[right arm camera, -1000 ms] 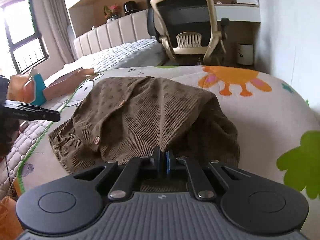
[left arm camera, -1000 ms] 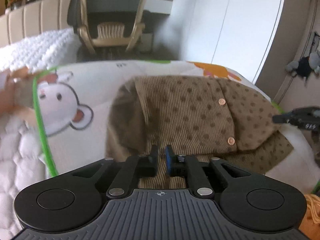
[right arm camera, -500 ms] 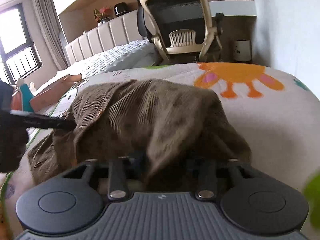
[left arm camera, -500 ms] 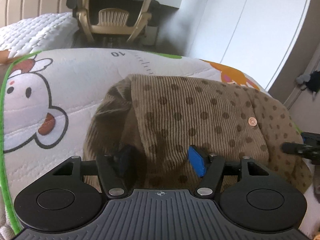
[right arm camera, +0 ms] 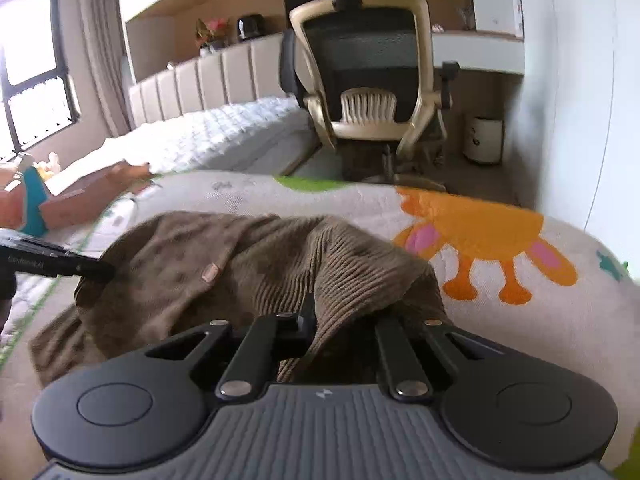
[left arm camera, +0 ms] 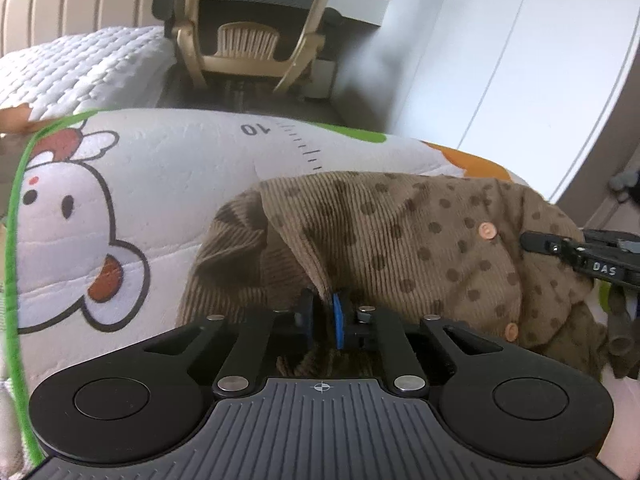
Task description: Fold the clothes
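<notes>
Both grippers pinch a brown dotted cardigan on a cartoon-print mat

"10" is printed beside a ruler scale on the mat (left arm camera: 168,168) near its far edge; "DAS" shows on the right gripper (right arm camera: 344,316). The left gripper (left arm camera: 322,316) clamps a raised fold of the cardigan (left arm camera: 400,232) at the mat's near edge. The right one grips bunched cloth, one finger hidden beneath it.

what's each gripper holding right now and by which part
Both hold the brown dotted cardigan. The left gripper pinches a fold of its near edge; the right gripper grips bunched ribbed fabric at the near edge.
</notes>
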`<action>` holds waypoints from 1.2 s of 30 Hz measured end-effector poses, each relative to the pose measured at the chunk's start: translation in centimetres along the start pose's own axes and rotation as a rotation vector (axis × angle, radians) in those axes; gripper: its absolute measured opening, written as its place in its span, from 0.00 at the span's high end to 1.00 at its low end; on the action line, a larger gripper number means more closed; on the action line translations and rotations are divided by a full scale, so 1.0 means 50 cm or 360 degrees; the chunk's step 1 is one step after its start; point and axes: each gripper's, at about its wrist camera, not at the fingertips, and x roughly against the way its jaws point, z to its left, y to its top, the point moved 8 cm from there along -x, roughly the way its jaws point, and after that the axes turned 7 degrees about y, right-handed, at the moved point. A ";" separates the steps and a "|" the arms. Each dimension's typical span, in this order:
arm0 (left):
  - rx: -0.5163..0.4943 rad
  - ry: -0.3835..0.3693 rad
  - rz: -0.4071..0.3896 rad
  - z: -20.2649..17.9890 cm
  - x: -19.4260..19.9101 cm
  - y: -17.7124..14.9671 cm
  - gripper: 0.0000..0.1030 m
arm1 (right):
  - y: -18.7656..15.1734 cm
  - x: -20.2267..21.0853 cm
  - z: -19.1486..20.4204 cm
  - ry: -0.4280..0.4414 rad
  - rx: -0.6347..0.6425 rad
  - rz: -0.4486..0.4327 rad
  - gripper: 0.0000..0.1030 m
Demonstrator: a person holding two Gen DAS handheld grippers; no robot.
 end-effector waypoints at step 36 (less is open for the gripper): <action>0.0383 -0.0323 0.0127 0.044 -0.110 0.088 0.09 | 0.125 -0.136 -0.136 0.0278 -0.0533 -0.0069 0.25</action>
